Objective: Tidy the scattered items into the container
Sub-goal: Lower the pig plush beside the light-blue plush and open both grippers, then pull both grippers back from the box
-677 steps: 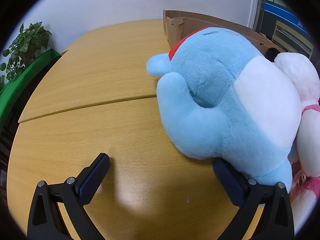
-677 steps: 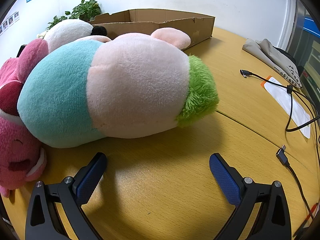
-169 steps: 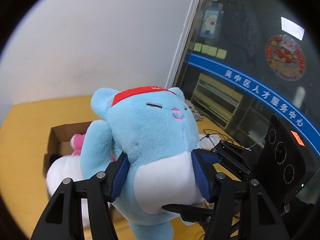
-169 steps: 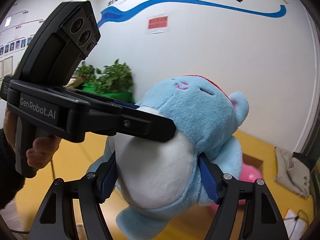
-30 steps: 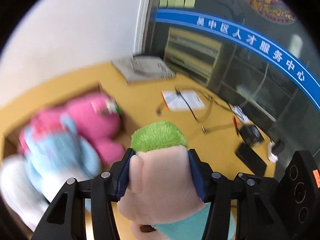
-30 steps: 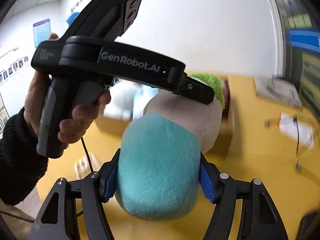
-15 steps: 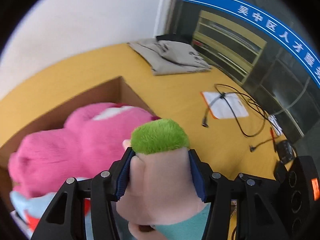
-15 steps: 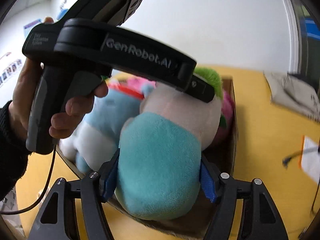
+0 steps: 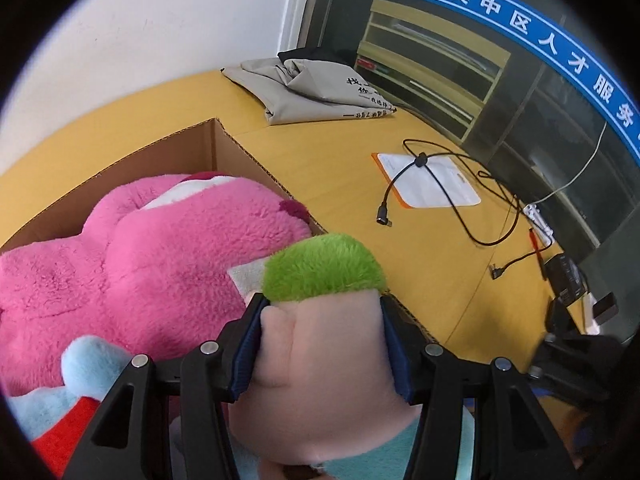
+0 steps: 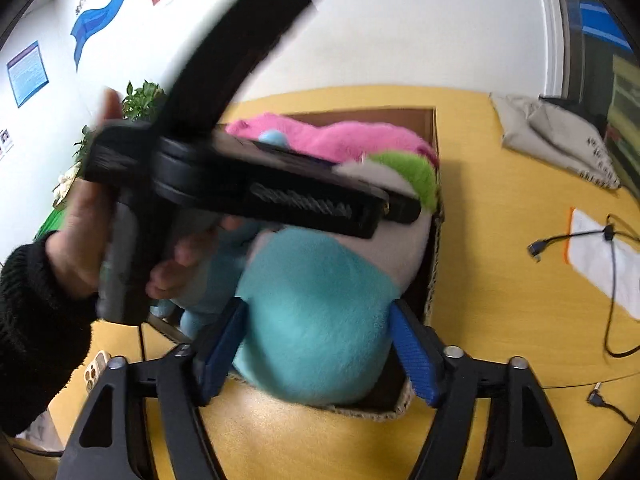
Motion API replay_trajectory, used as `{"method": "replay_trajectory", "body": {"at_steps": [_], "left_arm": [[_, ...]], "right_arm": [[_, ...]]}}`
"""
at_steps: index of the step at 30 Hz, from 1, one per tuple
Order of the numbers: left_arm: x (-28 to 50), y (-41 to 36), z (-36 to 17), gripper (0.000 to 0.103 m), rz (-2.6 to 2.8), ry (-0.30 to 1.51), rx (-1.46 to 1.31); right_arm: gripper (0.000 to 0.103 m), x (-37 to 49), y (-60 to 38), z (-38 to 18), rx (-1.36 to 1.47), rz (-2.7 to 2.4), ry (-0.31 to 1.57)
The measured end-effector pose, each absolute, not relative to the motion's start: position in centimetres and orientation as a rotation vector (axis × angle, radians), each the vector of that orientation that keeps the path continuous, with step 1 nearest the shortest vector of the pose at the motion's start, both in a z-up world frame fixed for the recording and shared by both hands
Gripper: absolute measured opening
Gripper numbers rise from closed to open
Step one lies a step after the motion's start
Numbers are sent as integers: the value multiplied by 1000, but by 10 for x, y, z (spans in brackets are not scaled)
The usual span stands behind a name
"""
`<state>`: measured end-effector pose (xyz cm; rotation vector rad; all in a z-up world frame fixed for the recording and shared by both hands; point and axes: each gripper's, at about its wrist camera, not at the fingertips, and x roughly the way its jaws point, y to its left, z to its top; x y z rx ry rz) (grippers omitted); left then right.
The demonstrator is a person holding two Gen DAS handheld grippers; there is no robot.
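Blurred black left gripper [image 10: 400, 210] masking cardboard box [image 9: 248, 156]; both clamped on teal-and-pink green-tufted plush [image 10: 320, 312]; right gripper [image 10: 316, 352] just tightened; cable [image 9: 460, 200] at three o'clock.

The plush toy [image 9: 316, 344] low in the left wrist frame has a lime-green tuft, pale pink middle and teal base. Left of it lie a hot-pink plush [image 9: 160, 256] and a light-blue plush [image 9: 84, 364] with a red band. The cardboard box [image 9: 240, 152] is brown, the table [image 9: 352, 184] honey-yellow, and the gripper pads [image 10: 412, 356] blue.
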<state>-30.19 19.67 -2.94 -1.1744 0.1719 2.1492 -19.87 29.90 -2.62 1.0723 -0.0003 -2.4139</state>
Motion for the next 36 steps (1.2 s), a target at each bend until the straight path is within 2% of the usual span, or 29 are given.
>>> {"method": "replay_trajectory", "body": {"at_steps": [1, 3, 7, 9, 14, 16, 17, 18, 20, 21, 22, 26, 31, 36], "left_arm": [[-303, 198, -31, 53, 2152, 179, -1175], [-304, 202, -36, 54, 2159, 193, -1185], [-300, 210, -34, 57, 2187, 237, -1187], [-295, 207, -24, 61, 2204, 203, -1189], [-260, 169, 21, 61, 2301, 104, -1097], [-231, 136, 48, 63, 2353, 69, -1020], [-218, 122, 57, 68, 2380, 71, -998], [-202, 105, 66, 79, 2415, 75, -975], [-169, 70, 76, 81, 2498, 76, -945], [-156, 57, 78, 81, 2520, 82, -952], [-140, 43, 78, 81, 2543, 88, -964], [-88, 1, 69, 81, 2611, 73, -979], [-42, -23, 45, 81, 2650, 32, -1008], [-18, -29, 39, 81, 2647, -25, -973]], "right_arm": [[53, -199, 300, -24, 1067, -2421, -8], [50, -212, 301, -35, 1121, -2402, -24], [49, -214, 302, -48, 1175, -2393, -67], [49, -213, 302, -49, 1183, -2399, -52], [50, -195, 292, -47, 1206, -2422, -6], [56, -192, 297, -44, 1198, -2436, -49], [60, -188, 299, -41, 1187, -2449, -69], [75, -183, 301, -36, 1189, -2471, -83], [88, -169, 302, -22, 1146, -2508, -114], [98, -159, 301, -12, 1103, -2536, -129], [103, -147, 298, -2, 1064, -2561, -136], [103, -106, 281, 26, 963, -2618, -72], [103, -68, 248, 38, 909, -2714, 150], [103, -41, 240, 42, 898, -2787, 159]]}}
